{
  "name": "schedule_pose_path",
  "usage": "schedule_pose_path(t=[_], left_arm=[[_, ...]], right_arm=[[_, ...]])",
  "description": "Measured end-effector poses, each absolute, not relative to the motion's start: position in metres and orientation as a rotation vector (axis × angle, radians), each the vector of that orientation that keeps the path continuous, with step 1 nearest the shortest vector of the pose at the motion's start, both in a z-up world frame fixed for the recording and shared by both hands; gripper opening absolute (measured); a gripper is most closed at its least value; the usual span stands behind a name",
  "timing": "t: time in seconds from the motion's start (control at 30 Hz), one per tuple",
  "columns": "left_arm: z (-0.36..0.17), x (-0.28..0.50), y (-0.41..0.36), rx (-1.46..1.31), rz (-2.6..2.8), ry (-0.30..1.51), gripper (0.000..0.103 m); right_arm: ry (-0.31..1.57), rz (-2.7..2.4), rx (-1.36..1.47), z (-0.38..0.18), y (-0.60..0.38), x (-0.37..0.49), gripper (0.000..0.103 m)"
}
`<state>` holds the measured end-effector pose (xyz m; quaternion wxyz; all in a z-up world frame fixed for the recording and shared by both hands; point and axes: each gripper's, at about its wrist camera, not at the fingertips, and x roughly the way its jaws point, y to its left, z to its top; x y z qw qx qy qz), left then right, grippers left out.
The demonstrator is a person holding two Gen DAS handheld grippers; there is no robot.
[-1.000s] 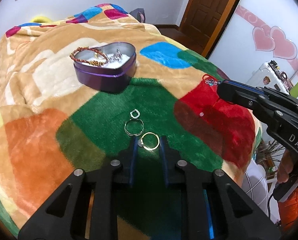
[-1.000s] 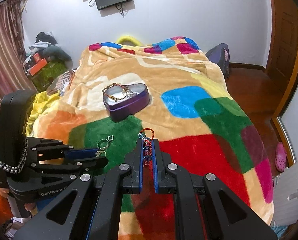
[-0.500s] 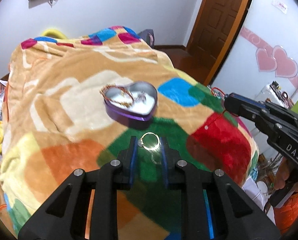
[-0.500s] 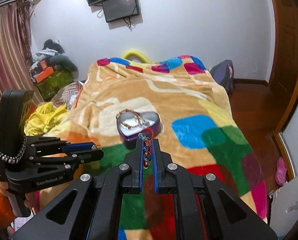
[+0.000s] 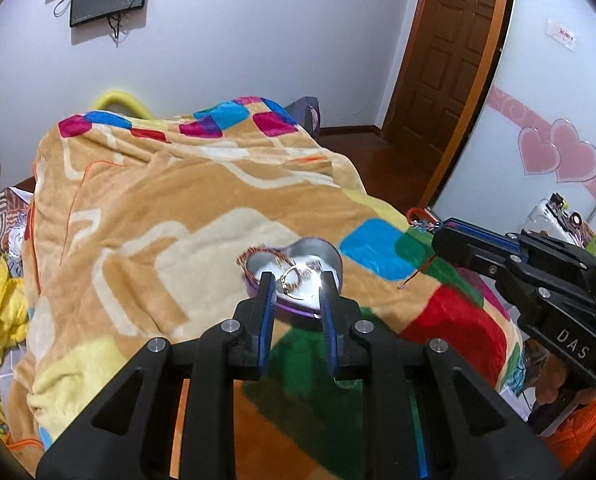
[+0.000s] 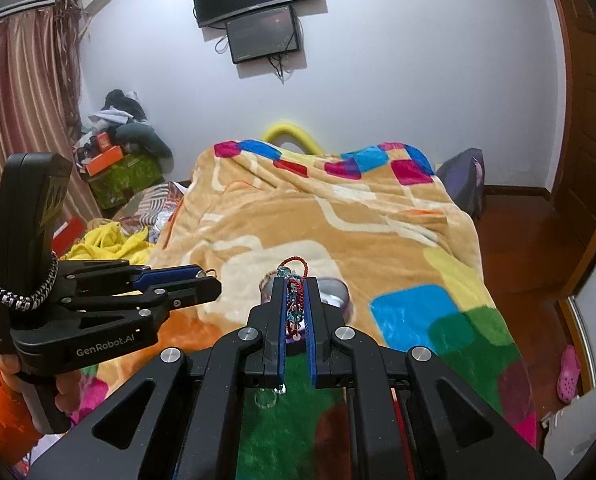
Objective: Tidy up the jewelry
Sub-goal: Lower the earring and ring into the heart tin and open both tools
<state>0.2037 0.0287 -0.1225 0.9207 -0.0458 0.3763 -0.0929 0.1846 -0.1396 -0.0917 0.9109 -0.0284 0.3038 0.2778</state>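
Observation:
A purple heart-shaped tin point(image 5: 298, 312) stands on the colourful blanket, with a braided bracelet point(image 5: 254, 258) over its rim and silver pieces inside. My left gripper point(image 5: 296, 280) is shut on a gold ring point(image 5: 292, 280) and holds it above the tin. My right gripper point(image 6: 296, 292) is shut on a red and blue beaded bracelet point(image 6: 294, 280), held in the air right of the tin; the tin point(image 6: 334, 294) shows partly behind its fingers. In the left wrist view the right gripper point(image 5: 438, 236) is at the right.
The blanket point(image 5: 178, 220) covers a bed that falls away at the right edge to a wooden floor point(image 6: 538, 248). More rings lie on the green patch point(image 6: 266, 400) below my grippers. Clothes and boxes point(image 6: 114, 148) are piled at the left wall.
Both grippers have risen from the blanket and moved towards the tin, the left with the gold ring, the right with the beaded bracelet. The other rings stayed on the green patch.

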Motion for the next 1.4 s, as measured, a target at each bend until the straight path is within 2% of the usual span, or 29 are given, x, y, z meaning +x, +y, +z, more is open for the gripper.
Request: schedule_pose_path(t=[0.43, 1.03, 1.4], left_arm=[[-0.136, 0.242, 0.04, -0.11, -0.178, 0.782, 0.021], [-0.184, 0.286, 0.043, -0.129, -0.199, 0.9, 0.021], [-0.185, 0.288, 0.045, -0.148, -0.208, 0.924, 0.021]], right_arm=[[0.638, 0.595, -0.03, -0.102, -0.12, 0.219, 0.007], [0.831, 0.606, -0.031, -0.159, -0.112, 0.259, 0.007], [0.901, 0.596, -0.061, -0.17, -0.111, 0.265, 0.008]])
